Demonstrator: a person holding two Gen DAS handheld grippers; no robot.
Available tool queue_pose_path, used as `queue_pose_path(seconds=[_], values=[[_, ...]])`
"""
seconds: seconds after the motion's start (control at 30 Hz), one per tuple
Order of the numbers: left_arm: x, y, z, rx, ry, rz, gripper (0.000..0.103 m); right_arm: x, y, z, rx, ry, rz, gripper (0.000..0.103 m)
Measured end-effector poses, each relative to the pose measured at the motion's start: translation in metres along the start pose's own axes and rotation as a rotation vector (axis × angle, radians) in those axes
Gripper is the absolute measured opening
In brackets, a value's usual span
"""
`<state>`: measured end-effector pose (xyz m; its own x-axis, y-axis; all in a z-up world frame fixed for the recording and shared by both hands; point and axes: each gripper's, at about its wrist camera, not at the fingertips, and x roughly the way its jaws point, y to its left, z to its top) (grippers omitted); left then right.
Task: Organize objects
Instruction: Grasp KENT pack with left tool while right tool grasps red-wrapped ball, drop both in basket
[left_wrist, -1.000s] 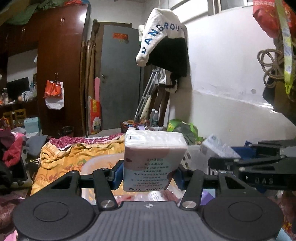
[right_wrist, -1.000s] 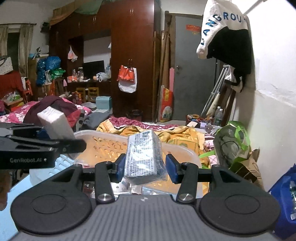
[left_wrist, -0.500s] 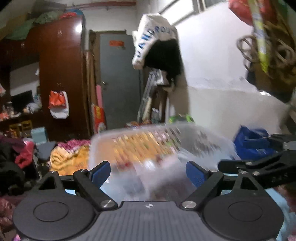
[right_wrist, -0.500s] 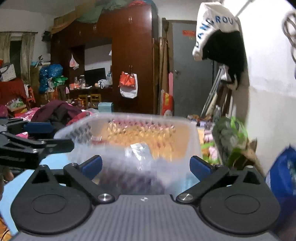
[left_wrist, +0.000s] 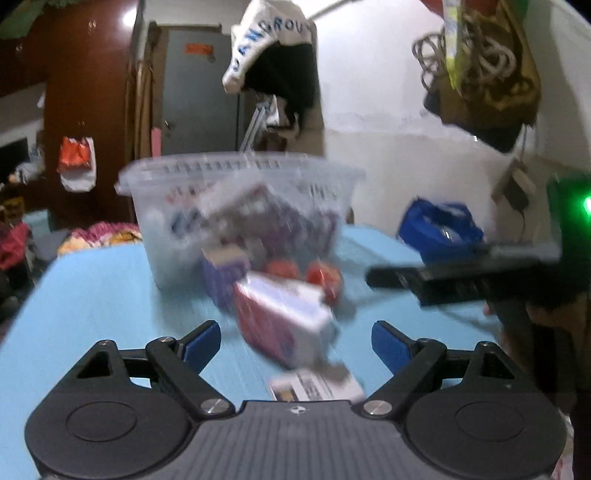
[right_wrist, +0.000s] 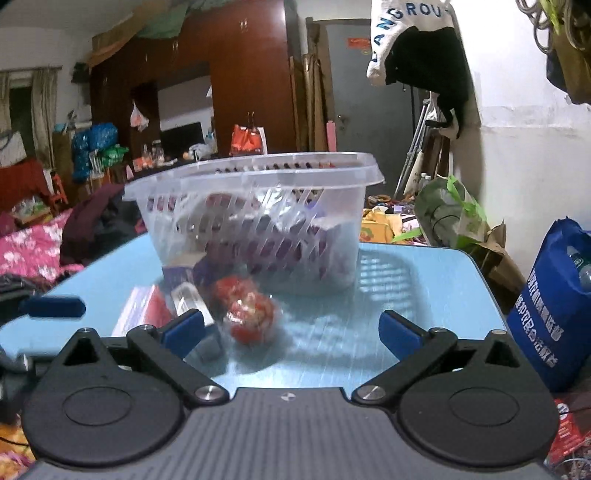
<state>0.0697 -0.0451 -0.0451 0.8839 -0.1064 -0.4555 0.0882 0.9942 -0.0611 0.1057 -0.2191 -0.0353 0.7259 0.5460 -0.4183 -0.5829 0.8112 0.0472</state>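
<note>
Left gripper (left_wrist: 295, 341) spread wide, holding nothing, low over blue table (left_wrist: 92, 295). Between the fingers, blurred tissue pack (left_wrist: 284, 321), long axis slanting toward lower right. Right gripper (right_wrist: 291, 326) likewise wide, empty. Beyond, centre frame, upright clear basket (right_wrist: 255, 221); red packets (right_wrist: 251, 310) just before it.

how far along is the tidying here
Partly done. Several packs already sit inside the clear basket. Nothing is in hand: the left hand-held gripper and right hand-held gripper are both open. Left on the blue table: the red wrapped items and a white and red box.
</note>
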Motion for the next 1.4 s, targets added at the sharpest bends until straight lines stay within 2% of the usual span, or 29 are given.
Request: queue_pose_path(seconds=[0.2, 0.33, 0.43, 0.53, 0.6, 0.67, 0.8, 0.87, 0.93, 0.97, 1.0, 1.03, 1.13, 1.3, 1.4], values=[[0.014, -0.009, -0.014, 0.031, 0.046, -0.005, 0.091, 0.016, 0.009, -0.005, -0.029, 0.032, 0.006, 0.102], [0.027, -0.006, -0.024, 0.095, 0.077, 0.038, 0.092, 0.037, 0.013, -0.009, -0.058, 0.094, 0.024, 0.081], [0.024, 0.010, -0.024, 0.062, 0.069, 0.022, 0.092, 0.049, 0.007, -0.007, -0.022, 0.118, 0.043, 0.067], [0.023, 0.018, -0.026, 0.066, 0.063, 0.062, 0.092, 0.054, 0.004, -0.008, -0.002, 0.133, 0.047, 0.063], [0.023, 0.019, -0.027, 0.065, 0.055, 0.054, 0.092, 0.058, 0.006, -0.009, -0.010, 0.147, 0.046, 0.063], [0.024, 0.017, -0.028, 0.074, 0.047, 0.048, 0.092, 0.059, 0.008, -0.011, -0.018, 0.163, 0.059, 0.053], [0.028, 0.011, -0.029, 0.095, 0.017, 0.038, 0.092, 0.053, 0.011, -0.012, -0.039, 0.155, 0.058, 0.053], [0.030, 0.008, -0.029, 0.104, 0.008, 0.034, 0.092, 0.055, 0.010, -0.008, -0.035, 0.156, 0.060, 0.063], [0.030, 0.008, -0.028, 0.095, 0.009, 0.032, 0.092, 0.057, 0.011, -0.001, -0.037, 0.141, 0.056, 0.064], [0.030, 0.008, -0.029, 0.094, 0.006, 0.025, 0.086, 0.059, 0.012, 0.001, -0.041, 0.144, 0.040, 0.064], [0.028, 0.009, -0.029, 0.091, -0.002, 0.010, 0.066, 0.061, 0.012, 0.002, -0.040, 0.156, 0.038, 0.064], [0.026, 0.011, -0.030, 0.085, -0.010, -0.003, 0.061, 0.063, 0.012, 0.003, -0.041, 0.164, 0.050, 0.055], [0.022, 0.016, -0.030, 0.079, -0.022, -0.009, 0.061, 0.058, 0.012, 0.001, -0.051, 0.167, 0.053, 0.049], [0.007, 0.025, -0.030, 0.072, -0.076, -0.022, 0.061, 0.050, 0.005, -0.003, -0.036, 0.146, 0.044, 0.048], [0.000, 0.028, -0.031, 0.085, -0.107, 0.005, 0.061, 0.041, 0.003, -0.006, -0.033, 0.124, 0.037, 0.048]])
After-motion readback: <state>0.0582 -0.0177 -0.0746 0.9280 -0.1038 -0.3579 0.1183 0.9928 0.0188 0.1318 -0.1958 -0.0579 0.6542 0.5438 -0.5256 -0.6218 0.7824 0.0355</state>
